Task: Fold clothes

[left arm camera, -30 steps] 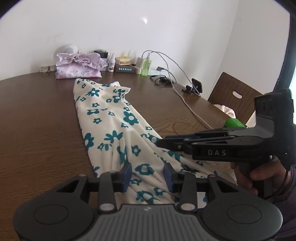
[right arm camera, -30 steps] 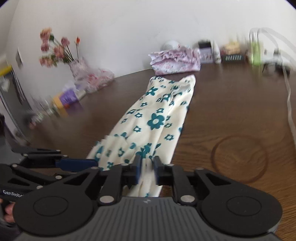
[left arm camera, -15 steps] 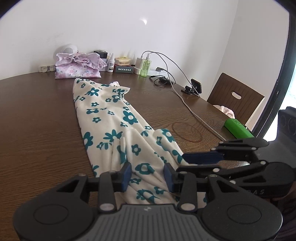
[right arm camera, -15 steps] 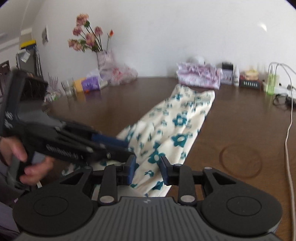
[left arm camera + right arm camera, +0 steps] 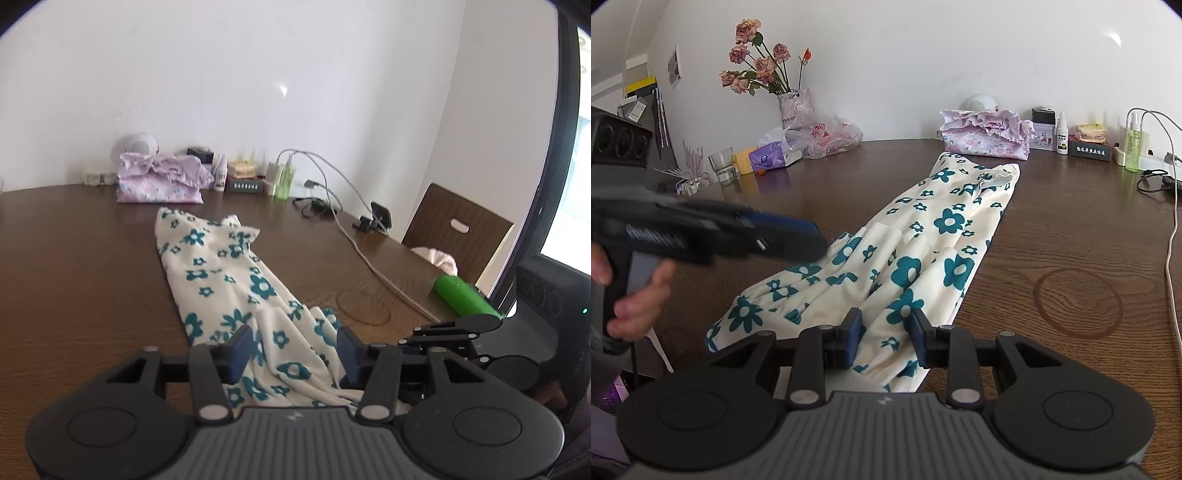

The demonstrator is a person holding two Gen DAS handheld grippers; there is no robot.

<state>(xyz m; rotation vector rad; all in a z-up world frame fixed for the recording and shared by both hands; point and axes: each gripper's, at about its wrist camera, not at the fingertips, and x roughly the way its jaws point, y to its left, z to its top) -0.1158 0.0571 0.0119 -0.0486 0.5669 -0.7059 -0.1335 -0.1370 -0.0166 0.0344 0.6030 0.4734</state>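
A cream garment with teal flowers [image 5: 236, 288] lies lengthwise on the brown table [image 5: 74, 280], folded into a long strip; it also shows in the right wrist view [image 5: 923, 251]. My left gripper [image 5: 293, 350] is open over the garment's near end, not holding it. My right gripper [image 5: 886, 339] is open above the near hem, with cloth showing between the fingers. The left gripper also shows at the left of the right wrist view [image 5: 798, 236]. The right gripper shows at the right edge of the left wrist view [image 5: 454, 332].
A folded pink garment [image 5: 986, 136] lies at the far table edge with bottles and a box. A vase of roses [image 5: 790, 99], a glass and tissue packs stand at the far left. Cables [image 5: 369, 258], a green cylinder [image 5: 465, 295] and a chair [image 5: 458, 229] are on the right.
My right gripper let go of the garment's hem, opened and drew back toward the near right. My left gripper's jaws opened wider. The garment's near end settled on the table.
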